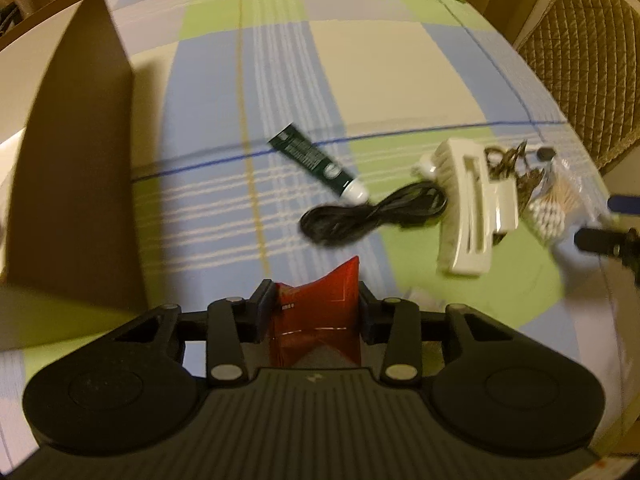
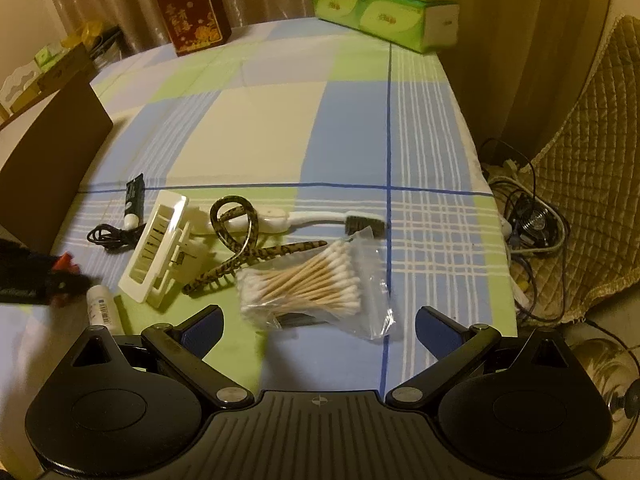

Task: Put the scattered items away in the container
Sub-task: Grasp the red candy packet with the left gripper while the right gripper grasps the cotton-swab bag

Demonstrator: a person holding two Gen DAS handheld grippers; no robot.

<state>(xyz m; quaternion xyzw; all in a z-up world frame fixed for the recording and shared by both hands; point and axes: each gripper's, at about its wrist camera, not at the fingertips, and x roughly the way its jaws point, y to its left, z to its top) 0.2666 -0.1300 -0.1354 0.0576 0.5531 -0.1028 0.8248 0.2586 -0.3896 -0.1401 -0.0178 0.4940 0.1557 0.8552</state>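
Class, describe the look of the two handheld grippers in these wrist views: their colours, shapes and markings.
The left gripper and right gripper look alike: a black ribbed body bearing a small crosshair mark, two round black discs at the sides, black linkage arms with silver rivets, and fingers faced with dark blue pads. No cables, hands or sleeves show.

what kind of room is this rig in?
Most likely a home dining or living area. A table under a checked cloth, stacked green tissue packs at its far edge, a quilted chair cover beside it, and toiletries such as bagged cotton swabs scattered on top.
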